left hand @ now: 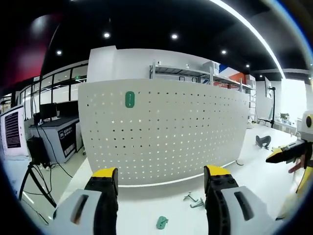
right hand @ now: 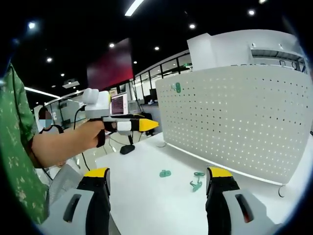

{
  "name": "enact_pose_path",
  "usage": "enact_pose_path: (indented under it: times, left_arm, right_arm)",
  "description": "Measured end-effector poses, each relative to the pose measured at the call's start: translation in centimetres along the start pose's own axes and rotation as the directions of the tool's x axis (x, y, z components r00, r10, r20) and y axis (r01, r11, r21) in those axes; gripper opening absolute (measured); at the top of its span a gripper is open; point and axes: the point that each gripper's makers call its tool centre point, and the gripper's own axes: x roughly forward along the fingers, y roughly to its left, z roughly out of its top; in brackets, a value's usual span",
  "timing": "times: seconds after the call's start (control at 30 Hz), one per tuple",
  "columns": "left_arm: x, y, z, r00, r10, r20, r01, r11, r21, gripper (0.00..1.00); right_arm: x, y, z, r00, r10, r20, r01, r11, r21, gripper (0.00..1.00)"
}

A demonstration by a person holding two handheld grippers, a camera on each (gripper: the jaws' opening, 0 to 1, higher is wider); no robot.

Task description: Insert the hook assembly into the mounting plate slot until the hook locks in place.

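A white pegboard point(left hand: 166, 132) stands upright on the white table point(left hand: 146, 210), with a small green mounting plate point(left hand: 129, 99) fixed near its upper left. On the table in front lie metal hooks point(left hand: 193, 199) and a loose green piece point(left hand: 162, 223). My left gripper point(left hand: 161, 178) is open and holds nothing, facing the board. The right gripper point(left hand: 273, 156) comes in from the right. In the right gripper view, my right gripper point(right hand: 159, 178) is open and holds nothing above the table; the hooks point(right hand: 197, 182), green piece point(right hand: 165, 173), pegboard point(right hand: 234, 117) and plate point(right hand: 177, 87) lie ahead, and a hand carries the left gripper point(right hand: 146, 125).
A black object point(left hand: 262, 141) lies on the table at the right. A monitor on a tripod point(left hand: 12, 132) and a desk stand left of the table. A person's green patterned sleeve point(right hand: 14, 147) and hand point(right hand: 63, 142) show at left, with another black object point(right hand: 127, 149) on the table.
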Motion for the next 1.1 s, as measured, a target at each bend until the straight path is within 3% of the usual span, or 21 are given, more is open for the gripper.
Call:
enact_pose_path:
  times: [0.5,1.1]
  left_arm:
    - [-1.6,-0.4,-2.7,0.999,-0.009,-0.049,0.009,1.0,-0.009,0.72]
    - [-1.9,-1.3,-3.9,0.997,-0.029,-0.075,0.029,1.0,0.001,0.71]
  right_arm:
    - [0.0,0.1,-0.9,1.0,0.0,-0.017,0.0,1.0,0.007,0.81]
    - [0.9,-1.2,-2.0,0.999,0.002,-0.051,-0.002,1.0,0.002,0.8]
